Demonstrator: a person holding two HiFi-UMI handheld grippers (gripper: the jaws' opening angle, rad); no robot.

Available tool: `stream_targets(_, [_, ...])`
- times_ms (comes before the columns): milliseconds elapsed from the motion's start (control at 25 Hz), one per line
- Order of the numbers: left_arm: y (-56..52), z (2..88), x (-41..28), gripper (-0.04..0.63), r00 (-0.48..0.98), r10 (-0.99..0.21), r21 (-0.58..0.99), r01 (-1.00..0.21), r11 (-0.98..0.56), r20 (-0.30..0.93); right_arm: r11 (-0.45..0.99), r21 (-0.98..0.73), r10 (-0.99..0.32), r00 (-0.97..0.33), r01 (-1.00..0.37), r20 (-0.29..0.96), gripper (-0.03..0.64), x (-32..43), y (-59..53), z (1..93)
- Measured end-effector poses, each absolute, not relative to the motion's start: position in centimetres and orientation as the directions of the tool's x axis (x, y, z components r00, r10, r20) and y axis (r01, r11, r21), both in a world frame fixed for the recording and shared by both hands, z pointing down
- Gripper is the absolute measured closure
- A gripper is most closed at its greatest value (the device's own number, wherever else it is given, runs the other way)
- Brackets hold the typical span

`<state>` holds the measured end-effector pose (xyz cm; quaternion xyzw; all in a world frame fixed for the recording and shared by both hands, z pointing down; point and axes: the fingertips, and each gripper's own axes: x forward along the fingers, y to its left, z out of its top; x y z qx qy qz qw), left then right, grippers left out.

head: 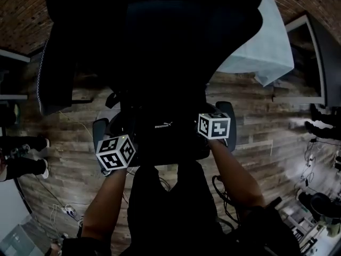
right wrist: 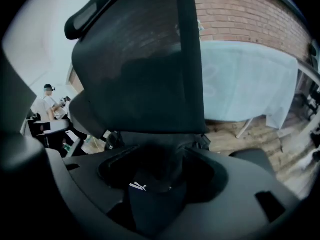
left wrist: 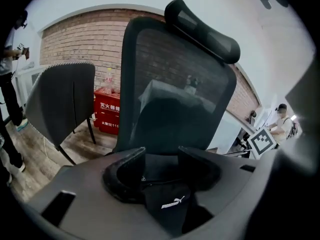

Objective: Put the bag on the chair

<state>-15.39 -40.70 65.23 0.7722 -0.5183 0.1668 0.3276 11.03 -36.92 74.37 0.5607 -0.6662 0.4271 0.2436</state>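
A black fabric bag with a small white logo (head: 165,136) lies on the seat of a black mesh-backed office chair (head: 154,47), between the chair's two dark armrests (head: 99,131) and just in front of the tall backrest; the seat is too dark to show how the bag sits. The person's bare forearms (head: 104,201) reach in from below, one on each side of the bag. Each hand carries a gripper topped by a white cube with black square markers (head: 115,152). In the left gripper view, the left gripper (left wrist: 161,166) has its jaws wide apart. The bag's black cloth and logo fill the lower part of the gap, with no clear pinch on the cloth. In the right gripper view, the right gripper (right wrist: 160,166) also has its jaws spread wide. A fold of the same black cloth lies between and below them, and I cannot make out whether it touches the pads. Beyond the chair are a wooden plank floor (head: 69,143) and a red brick wall (left wrist: 75,39). A second grey chair (left wrist: 62,99) stands near a red box with white lettering (left wrist: 107,111), and a pale cloth is draped over a bench (right wrist: 245,84).
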Motion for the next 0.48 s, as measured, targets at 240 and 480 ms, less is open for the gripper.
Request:
stream_targets(240, [-41.7, 57.8, -14.1, 0.44, 0.443, -0.751, 0.315, -0.893, -0.322, 0.489, 0.101, -0.338, -0.643, -0.32, -0.936, 0.696, 0.424, 10.9, -38.4, 64.3])
stream_targets(480, [-41.7, 50.0, -14.5, 0.52, 0.452, -0.809, 0.312, -0.884, -0.349, 0.376, 0.166, -0.295, -0.759, -0.313, -0.941, 0.57, 0.536, 11.3, -38.7, 53.7])
